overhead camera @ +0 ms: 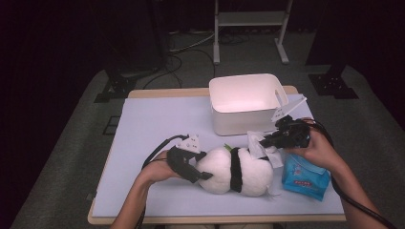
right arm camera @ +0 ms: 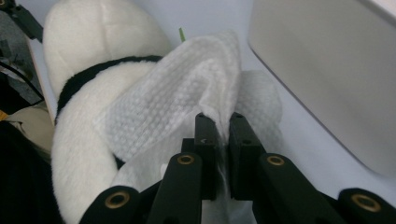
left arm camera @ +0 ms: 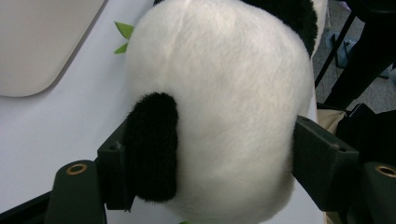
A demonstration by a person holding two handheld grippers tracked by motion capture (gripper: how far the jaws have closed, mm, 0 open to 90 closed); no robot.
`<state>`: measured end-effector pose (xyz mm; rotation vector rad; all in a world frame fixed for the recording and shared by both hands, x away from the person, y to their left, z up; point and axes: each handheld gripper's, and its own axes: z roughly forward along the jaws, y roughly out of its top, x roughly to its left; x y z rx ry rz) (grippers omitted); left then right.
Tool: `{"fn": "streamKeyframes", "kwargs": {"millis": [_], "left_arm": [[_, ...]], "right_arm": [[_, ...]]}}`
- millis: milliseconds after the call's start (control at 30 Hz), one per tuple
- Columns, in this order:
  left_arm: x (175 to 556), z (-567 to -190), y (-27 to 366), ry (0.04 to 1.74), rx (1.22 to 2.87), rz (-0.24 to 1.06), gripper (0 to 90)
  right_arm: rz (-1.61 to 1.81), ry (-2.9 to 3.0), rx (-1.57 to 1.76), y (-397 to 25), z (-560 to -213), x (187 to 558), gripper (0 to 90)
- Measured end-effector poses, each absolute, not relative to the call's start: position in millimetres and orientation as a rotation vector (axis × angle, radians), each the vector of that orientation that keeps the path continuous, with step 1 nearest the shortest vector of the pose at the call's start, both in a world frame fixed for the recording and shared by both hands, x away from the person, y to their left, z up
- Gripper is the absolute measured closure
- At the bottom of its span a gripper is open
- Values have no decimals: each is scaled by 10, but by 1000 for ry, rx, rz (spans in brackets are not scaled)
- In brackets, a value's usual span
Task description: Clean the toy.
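Fingers of the left gripper [overhead camera: 206,175] are spread wide and are pressed against both sides of the plush panda [overhead camera: 235,171], so the toy is clamped between them. In the left gripper view, one finger [left arm camera: 114,175] is seen at the lower left of the frame, partly covered by a black ear of the panda [left arm camera: 219,107], and the other finger is seen at the lower right, against the white fur. In the high view, the left gripper is found at the lower centre, and it is held by the left hand [overhead camera: 155,171] just to its left. The panda is laid on its side on the light blue table [overhead camera: 153,124], a little right of the lower centre.

Further right, a white wet wipe [overhead camera: 260,145] is draped over the right end of the panda. It is pinched by the right gripper [overhead camera: 264,141], whose fingers [right arm camera: 205,140] are closed narrowly on a fold of the wipe [right arm camera: 187,93] in the middle of the right gripper view. The right hand [overhead camera: 317,148] is seen right of centre. A blue wipe packet [overhead camera: 305,176] is placed at the lower right, just beside the panda. A white bin [overhead camera: 248,102] is standing above the centre, near the panda but apart from it.
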<state>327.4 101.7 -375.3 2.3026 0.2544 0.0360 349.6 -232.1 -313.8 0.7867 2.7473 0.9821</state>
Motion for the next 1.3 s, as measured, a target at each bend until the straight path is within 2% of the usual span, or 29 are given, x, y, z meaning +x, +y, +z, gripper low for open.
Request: {"fn": "streamKeyframes", "kwargs": {"millis": [467, 800, 1300], "left_arm": [[3267, -3731, 1007, 272, 2288, 29, 261], [3236, -3686, 984, 259, 2294, 49, 264], [3207, -3638, 935, 237, 2285, 66, 264]], "right_arm": [[1033, 2761, 816, -2512, -3230, 3340, 832], [1004, 2798, 685, -2122, -3057, 3310, 832], [960, 2892, 543, -1585, -3097, 3362, 830]]}}
